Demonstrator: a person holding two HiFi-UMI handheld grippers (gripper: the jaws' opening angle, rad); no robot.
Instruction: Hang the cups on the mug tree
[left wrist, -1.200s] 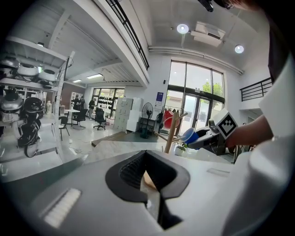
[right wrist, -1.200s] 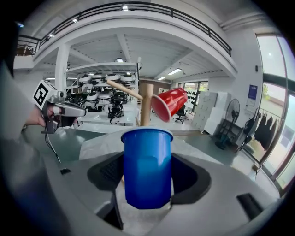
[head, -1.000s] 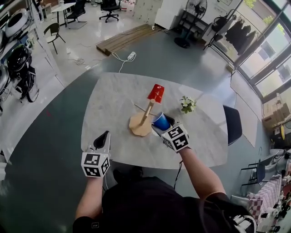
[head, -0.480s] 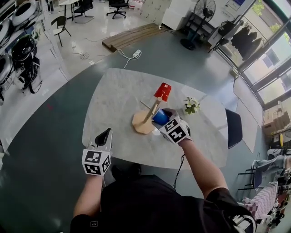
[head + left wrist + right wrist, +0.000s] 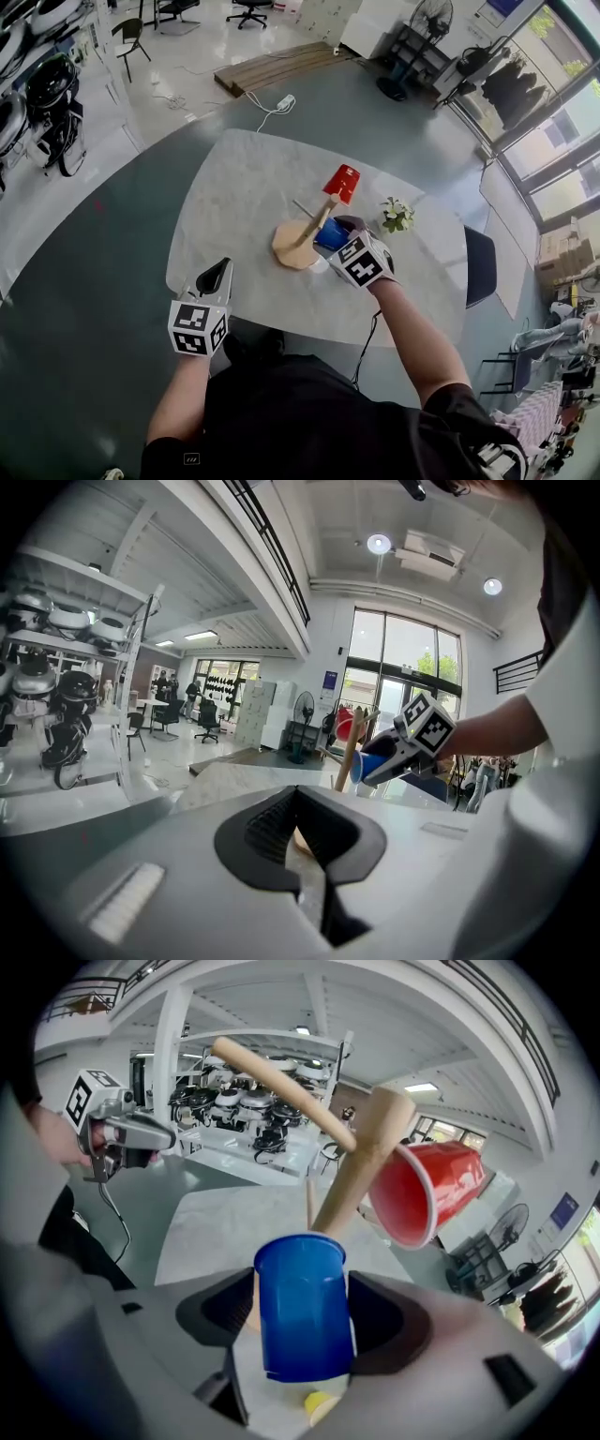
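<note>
The right claw pinches a blue cup by its sides. The cup's mouth points toward the post of the wooden mug tree in the middle of the head view. It sits just below a red cup hanging tilted on an upper peg. I cannot tell whether the blue cup touches the post. The left claw is pressed together and empty, at lower left by the counter's near edge. A small plant stands right of the tree.

Marble table, grey floor, tall windows.
</note>
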